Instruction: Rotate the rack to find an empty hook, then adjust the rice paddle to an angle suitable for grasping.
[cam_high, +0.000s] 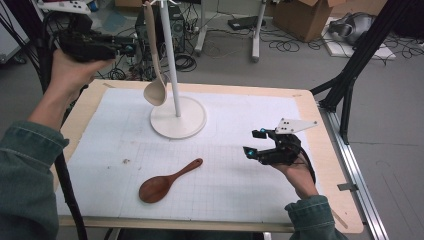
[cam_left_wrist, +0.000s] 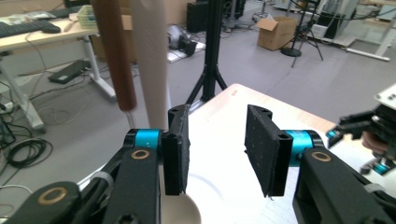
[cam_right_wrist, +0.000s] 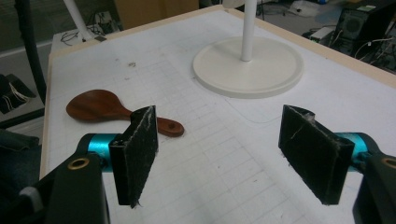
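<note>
From above, the cream ladle is hanging on the white stand near the counter's far edge; its hook is cut off. The left gripper is showing spread, empty jaws beside it. The right gripper is hovering with jaws spread, facing the brown spoon.

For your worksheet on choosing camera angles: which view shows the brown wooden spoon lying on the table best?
The high view: the brown wooden spoon lies whole and unobstructed on the white mat, bowl toward the person. The right gripper view shows the spoon too, its handle partly behind a black jaw. The left gripper view looks toward the rack pole instead.

Overhead forward-down; two close finger-level views.
</note>
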